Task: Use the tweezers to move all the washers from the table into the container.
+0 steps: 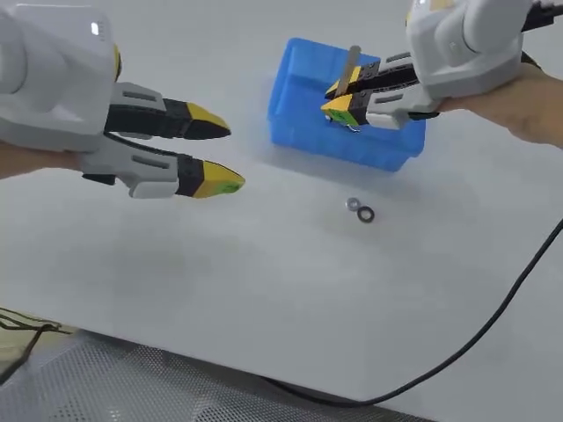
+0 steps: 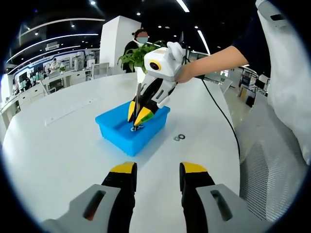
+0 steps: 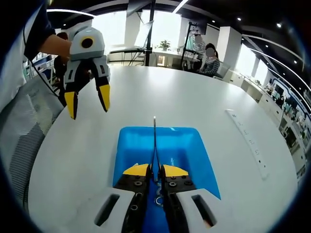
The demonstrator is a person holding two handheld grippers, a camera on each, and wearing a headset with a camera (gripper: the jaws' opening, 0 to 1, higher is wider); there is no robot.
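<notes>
Right tongs (image 1: 339,104): jaws clamped shut on the tweezers (image 1: 353,60), held over the blue container (image 1: 303,105) directly beneath.
Left tongs (image 1: 224,158): jaws parted, nothing held, above the bare worktop (image 1: 264,281).
Washers (image 1: 360,209): two, touching, on the worktop outside the container, nearer the right tongs than the left.

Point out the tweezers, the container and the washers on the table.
tweezers (image 1: 353,61): head view, grey upper end.
container (image 1: 343,145): head view, blue front wall.
washers (image 1: 366,214): head view, the darker of the two.
</notes>
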